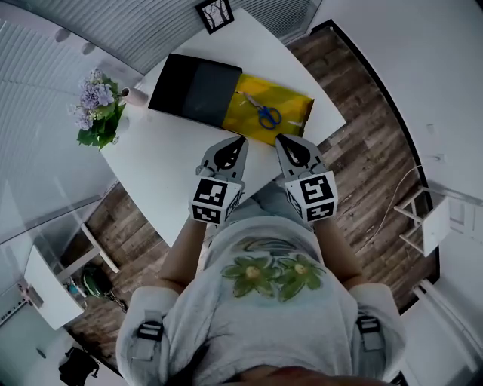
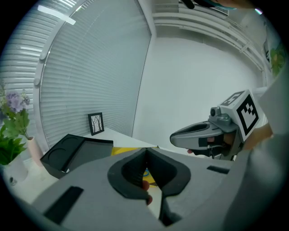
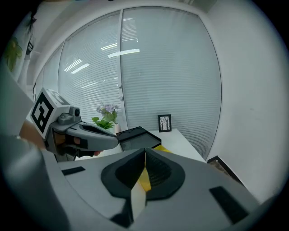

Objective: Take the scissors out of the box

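Observation:
Blue-handled scissors (image 1: 266,114) lie in the open yellow box (image 1: 290,102) on the white table (image 1: 162,162). The box's black lid (image 1: 192,90) lies against its left side. My left gripper (image 1: 243,139) and right gripper (image 1: 278,137) hover side by side over the table's near edge, just short of the box, both pointing at it. Each is shut, tips together, with nothing held. In the left gripper view the shut jaws (image 2: 145,151) hide most of the box (image 2: 122,151). In the right gripper view the jaws (image 3: 144,152) meet in front of the black lid (image 3: 135,135).
A vase of purple flowers (image 1: 96,109) stands at the table's left corner and a small picture frame (image 1: 215,13) at the far end. White furniture (image 1: 426,219) stands on the wooden floor to the right, and a low white shelf (image 1: 53,286) to the left.

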Demonstrator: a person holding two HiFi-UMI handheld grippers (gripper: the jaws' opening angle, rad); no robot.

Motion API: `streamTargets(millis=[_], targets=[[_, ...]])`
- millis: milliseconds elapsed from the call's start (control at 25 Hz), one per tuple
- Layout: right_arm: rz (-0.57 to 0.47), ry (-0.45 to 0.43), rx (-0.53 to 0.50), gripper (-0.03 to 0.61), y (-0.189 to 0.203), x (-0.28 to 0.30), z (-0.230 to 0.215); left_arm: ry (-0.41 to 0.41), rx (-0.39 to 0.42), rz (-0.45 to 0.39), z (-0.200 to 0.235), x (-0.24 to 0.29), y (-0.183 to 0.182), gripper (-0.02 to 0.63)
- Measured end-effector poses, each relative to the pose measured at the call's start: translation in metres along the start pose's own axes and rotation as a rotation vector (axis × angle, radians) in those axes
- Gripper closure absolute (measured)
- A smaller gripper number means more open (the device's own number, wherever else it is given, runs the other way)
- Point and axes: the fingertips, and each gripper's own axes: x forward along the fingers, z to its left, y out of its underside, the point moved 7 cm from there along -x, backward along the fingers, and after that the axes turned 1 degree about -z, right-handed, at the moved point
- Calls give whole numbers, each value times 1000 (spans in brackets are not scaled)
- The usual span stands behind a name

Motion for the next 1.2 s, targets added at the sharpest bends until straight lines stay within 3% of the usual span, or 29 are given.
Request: streamTargets(millis=[400, 560, 640, 1200], targets=[[100, -102, 5, 570, 13, 44, -17, -36, -37, 25, 10, 29, 7, 608], [133, -106, 31, 562, 19, 55, -26, -48, -45, 59, 14, 38, 16, 607], [155, -112, 38, 524, 23, 64, -30, -55, -54, 70, 18, 42, 19, 607], [311, -109, 17, 490, 50, 112, -44, -63, -96, 120, 41, 69, 37, 607]])
